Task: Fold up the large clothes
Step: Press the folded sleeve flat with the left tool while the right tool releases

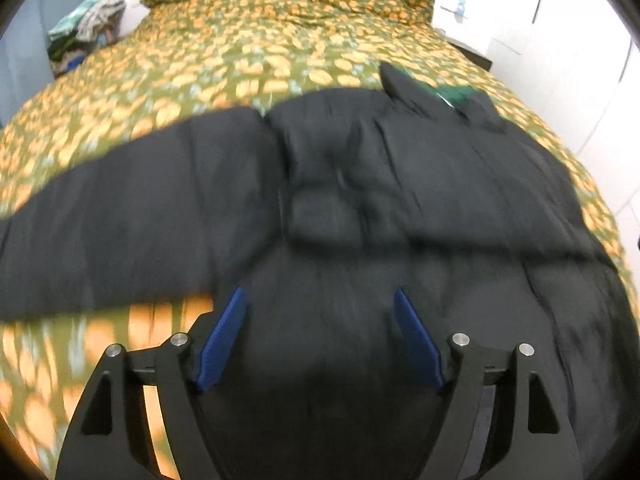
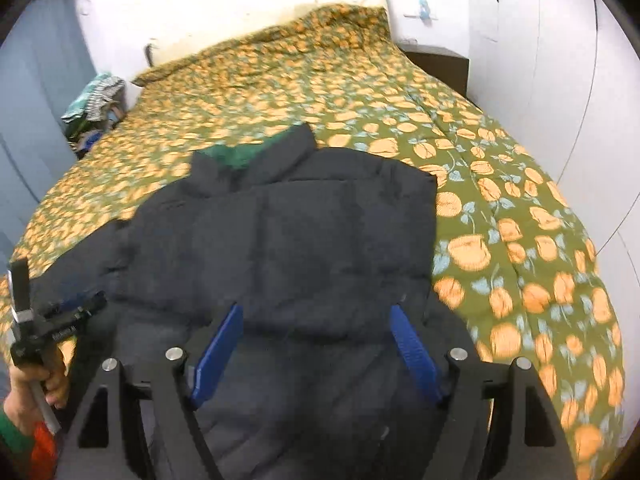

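Note:
A large black puffer jacket (image 1: 360, 184) with a green collar lining (image 1: 458, 94) lies spread flat on the bed, one sleeve (image 1: 120, 216) stretched out to the left. It also shows in the right wrist view (image 2: 304, 248), collar at the far end. My left gripper (image 1: 320, 300) is open and empty, hovering over the jacket's lower part. My right gripper (image 2: 316, 316) is open and empty over the jacket's body. The left gripper tool, held in a hand, shows at the left edge of the right wrist view (image 2: 36, 328).
The bed is covered with a green spread printed with orange flowers (image 2: 500, 208). A pile of clothes (image 1: 86, 28) sits at the bed's far left. White cupboards (image 2: 560, 60) stand along the right side. A dark nightstand (image 2: 440, 60) is beside the headboard.

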The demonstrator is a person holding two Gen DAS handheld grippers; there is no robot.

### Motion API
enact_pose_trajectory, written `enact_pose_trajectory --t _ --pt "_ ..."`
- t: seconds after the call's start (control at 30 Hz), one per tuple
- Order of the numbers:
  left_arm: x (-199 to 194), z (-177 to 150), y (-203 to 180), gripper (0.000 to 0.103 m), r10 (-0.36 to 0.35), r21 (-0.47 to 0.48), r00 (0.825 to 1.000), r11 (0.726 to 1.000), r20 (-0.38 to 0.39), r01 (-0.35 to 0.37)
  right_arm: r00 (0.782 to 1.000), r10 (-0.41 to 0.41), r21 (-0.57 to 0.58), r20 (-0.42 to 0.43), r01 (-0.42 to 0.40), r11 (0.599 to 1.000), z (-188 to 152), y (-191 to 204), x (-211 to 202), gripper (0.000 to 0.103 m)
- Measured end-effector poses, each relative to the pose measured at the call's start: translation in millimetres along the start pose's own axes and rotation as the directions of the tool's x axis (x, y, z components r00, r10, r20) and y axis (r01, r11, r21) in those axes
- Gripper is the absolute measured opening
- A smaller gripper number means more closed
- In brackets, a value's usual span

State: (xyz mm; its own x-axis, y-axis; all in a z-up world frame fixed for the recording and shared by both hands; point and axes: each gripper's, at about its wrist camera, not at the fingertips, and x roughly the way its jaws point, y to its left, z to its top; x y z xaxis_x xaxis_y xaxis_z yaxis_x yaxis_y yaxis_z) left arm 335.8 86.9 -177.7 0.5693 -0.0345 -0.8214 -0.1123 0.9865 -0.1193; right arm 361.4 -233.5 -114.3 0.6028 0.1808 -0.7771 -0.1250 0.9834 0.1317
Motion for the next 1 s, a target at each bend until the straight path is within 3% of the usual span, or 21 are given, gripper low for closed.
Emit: enact_pose_trajectory --t 0.1,0.17,0.43,1.0 --pt "-20.3 -36.3 -1.1 0.083 0.015 0.018 1.0 1.0 -0.019 -0.015 0.999 0.013 -0.016 0.034 -0.012 1.0 -26.9 27.9 -29.5 0.079" --pt "-25.4 -42.6 -6.9 0.083 0.017 0.034 0.999 0.999 -0.039 -0.015 0.999 0.028 -0.021 0.047 -0.027 0.999 -37.5 42.8 -39.9 0.079" --pt "-54.0 -33.1 -10.0 0.087 0.008 0.016 0.999 1.0 0.046 -0.009 0.991 0.131 -0.112 0.016 -0.129 0.985 -84.2 114.8 -58.0 0.079" --pt "-55.3 -37.7 -4.3 0.087 0.032 0.016 0.999 0.999 0.044 -0.033 0.987 0.145 -0.073 -0.072 -0.15 0.986 -124.4 115.1 -50.6 0.078"
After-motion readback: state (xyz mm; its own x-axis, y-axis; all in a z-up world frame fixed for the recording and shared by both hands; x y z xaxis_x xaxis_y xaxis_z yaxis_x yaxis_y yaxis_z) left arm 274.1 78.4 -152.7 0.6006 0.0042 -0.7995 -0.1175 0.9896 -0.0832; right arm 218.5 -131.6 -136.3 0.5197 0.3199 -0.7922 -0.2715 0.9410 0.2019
